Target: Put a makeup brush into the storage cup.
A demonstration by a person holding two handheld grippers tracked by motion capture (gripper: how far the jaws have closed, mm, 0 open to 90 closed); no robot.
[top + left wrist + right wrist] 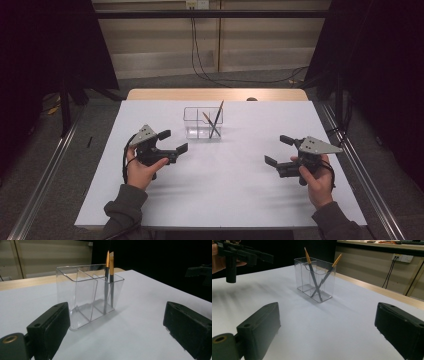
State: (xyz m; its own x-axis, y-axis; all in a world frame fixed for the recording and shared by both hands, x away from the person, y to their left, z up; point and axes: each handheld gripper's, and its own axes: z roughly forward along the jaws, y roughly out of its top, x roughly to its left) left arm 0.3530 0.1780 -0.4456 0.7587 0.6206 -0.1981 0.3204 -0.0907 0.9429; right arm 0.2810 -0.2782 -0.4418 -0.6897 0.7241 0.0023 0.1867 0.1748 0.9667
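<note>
Both sets of jaws stand wide apart with nothing between them. The left gripper (pixel 171 141) hangs just above the white table (pixel 225 200), jaws aimed right and slightly away; the right gripper (pixel 280 151) mirrors it, jaws aimed left. They are well apart from each other.

Between them, toward the far side, stands the clear organizer (pixel 203 123), upright on the table. It holds two brushes (pixel 216 121).

The left gripper view shows the inner dividers of the organizer (pixel 87 292) and the brushes (pixel 109 280) nearly side by side in the end compartment farthest from the camera (orange ferrules level, tips up). The right gripper view shows what that hides: the brushes (pixel 318 277) cross in an X, leaning opposite ways. It also catches the left gripper (pixel 249 255) far off, hovering over its own shadow.

Left hand (pixel 142 167) grips from below, wrist bent inward. Right hand (pixel 316 180) likewise, forearm rising from the near edge.
</note>
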